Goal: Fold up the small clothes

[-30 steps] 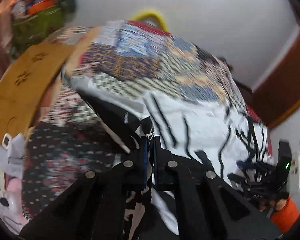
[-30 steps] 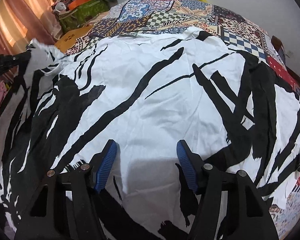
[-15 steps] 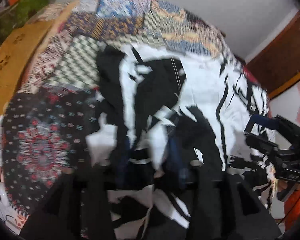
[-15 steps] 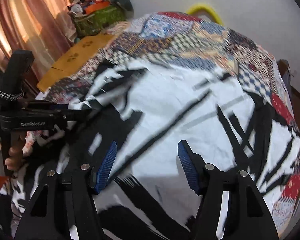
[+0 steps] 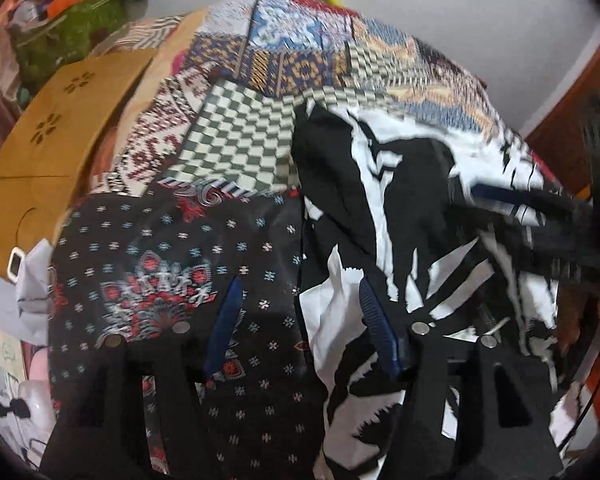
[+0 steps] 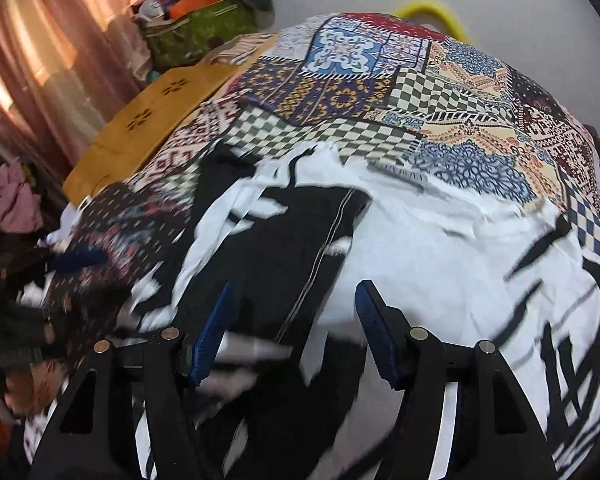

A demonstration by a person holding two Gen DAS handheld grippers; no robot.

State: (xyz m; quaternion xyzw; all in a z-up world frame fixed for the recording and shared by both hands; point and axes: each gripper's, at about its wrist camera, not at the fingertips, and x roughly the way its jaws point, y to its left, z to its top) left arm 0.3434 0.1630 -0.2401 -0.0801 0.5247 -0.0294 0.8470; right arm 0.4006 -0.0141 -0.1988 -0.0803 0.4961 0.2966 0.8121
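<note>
A white garment with black brush strokes [image 6: 440, 264] lies on the patchwork bedspread [image 6: 380, 92], its left side folded over toward the middle. In the left wrist view the garment [image 5: 396, 200] fills the right half. My left gripper [image 5: 300, 316] is open and empty, its blue pads straddling the garment's left edge over the dark spread. My right gripper [image 6: 292, 324] is open and empty, just above the folded black part. The right gripper also shows blurred at the right of the left wrist view [image 5: 540, 208].
A brown cardboard box [image 6: 140, 132] lies left of the bed. A green bag with clutter [image 6: 196, 28] stands behind it by pink curtains [image 6: 40, 64]. A yellow ring [image 6: 432, 8] peeks over the bed's far edge. Wooden furniture [image 5: 568, 132] stands at right.
My left gripper opened and let go of the garment's left side, which now lies folded over. My right gripper stayed open and drew back a little toward the near edge.
</note>
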